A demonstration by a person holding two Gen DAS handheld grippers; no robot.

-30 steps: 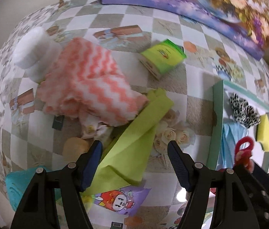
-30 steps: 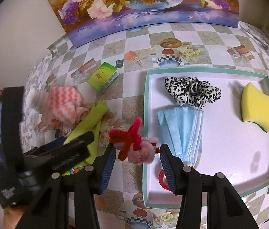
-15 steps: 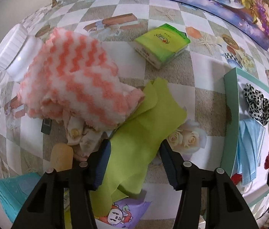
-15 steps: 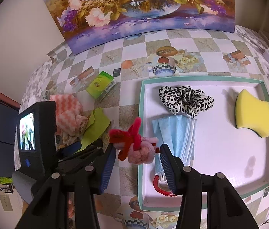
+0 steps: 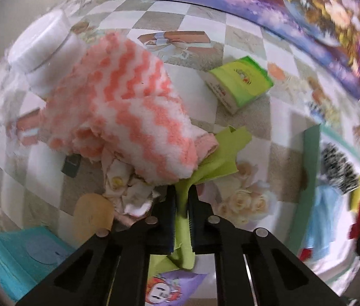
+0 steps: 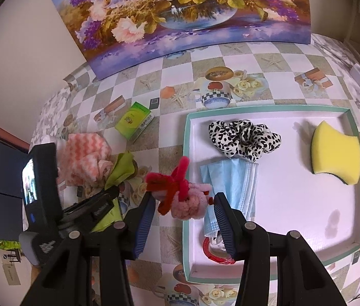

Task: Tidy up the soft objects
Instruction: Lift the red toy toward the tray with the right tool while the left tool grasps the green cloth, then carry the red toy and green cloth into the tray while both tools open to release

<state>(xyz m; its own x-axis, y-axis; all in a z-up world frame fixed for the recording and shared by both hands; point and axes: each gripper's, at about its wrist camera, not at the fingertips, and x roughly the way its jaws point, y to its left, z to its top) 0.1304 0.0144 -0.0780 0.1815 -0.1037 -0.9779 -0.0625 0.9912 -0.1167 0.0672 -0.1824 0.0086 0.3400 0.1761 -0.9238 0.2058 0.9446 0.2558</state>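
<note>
A checkered cloth with printed roses and cups is covering the desk point(image 6: 277, 63), and a large flower painting point(image 6: 180, 12) is leaning against the wall behind it.

The left claw point(image 5: 182, 199) is pointing steeply down and is closed tight on a green cloth point(image 5: 220, 153); the cloth is pinched into a thin fold between the two pads, and its free end is spreading out on the desk just beyond the tips. A pink and white fluffy towel point(image 5: 129, 107) is lying beside the green cloth and is partly covering its upper edge. Some small pale cloths point(image 5: 126, 191) are lying under the towel, near the claw.

The right claw point(image 6: 183, 201) is holding a pink and red fuzzy hair tie point(image 6: 180, 193). Its fingers are standing partly apart, with the hair tie between them, over the left rim of the tray point(image 6: 187, 178).

The tray is white inside with a green border. In it, a black and white spotted scrunchie point(image 6: 243, 137) is lying at the back, a blue face mask point(image 6: 236, 181) is lying just in front of it, and a yellow sponge point(image 6: 335, 155) is lying well apart on the right side.

Further out on the desk, a green box point(image 5: 238, 81) is lying behind the green cloth, a white jar point(image 5: 44, 51) is standing behind the towel, and a turquoise pack point(image 5: 21, 250) is lying at the near left edge.
</note>
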